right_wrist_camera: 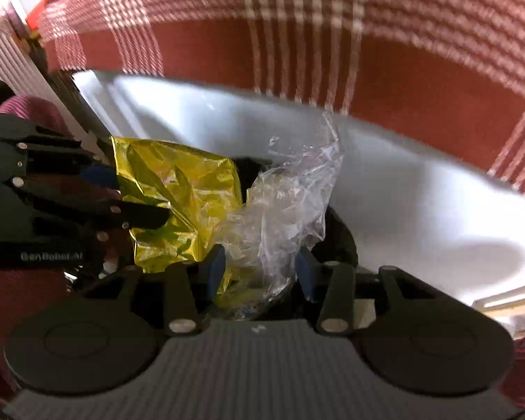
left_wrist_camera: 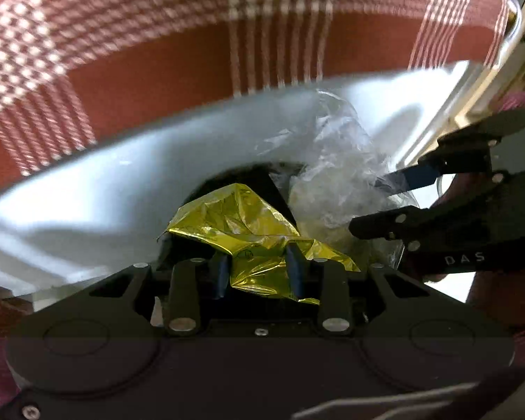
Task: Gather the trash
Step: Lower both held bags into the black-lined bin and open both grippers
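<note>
Two grippers angled down, left gripper [left_wrist_camera: 259, 269] pinching gold wrapper [left_wrist_camera: 234, 217], right gripper [right_wrist_camera: 259, 273] pinching clear plastic [right_wrist_camera: 290, 189]

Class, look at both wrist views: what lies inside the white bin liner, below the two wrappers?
Inside the white bin liner only a dark opening shows. The gold wrapper and the clear plastic wrapper cover most of it, so any contents underneath cannot be seen.

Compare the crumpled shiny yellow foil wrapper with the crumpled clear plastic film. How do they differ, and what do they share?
The crumpled shiny yellow foil wrapper is opaque and reflective; the crumpled clear plastic film is see-through. The wrapper sits between the fingers of the left tongs; the film sits between those of the right tongs. Both are crinkled trash over the opening of the white bag.
</note>
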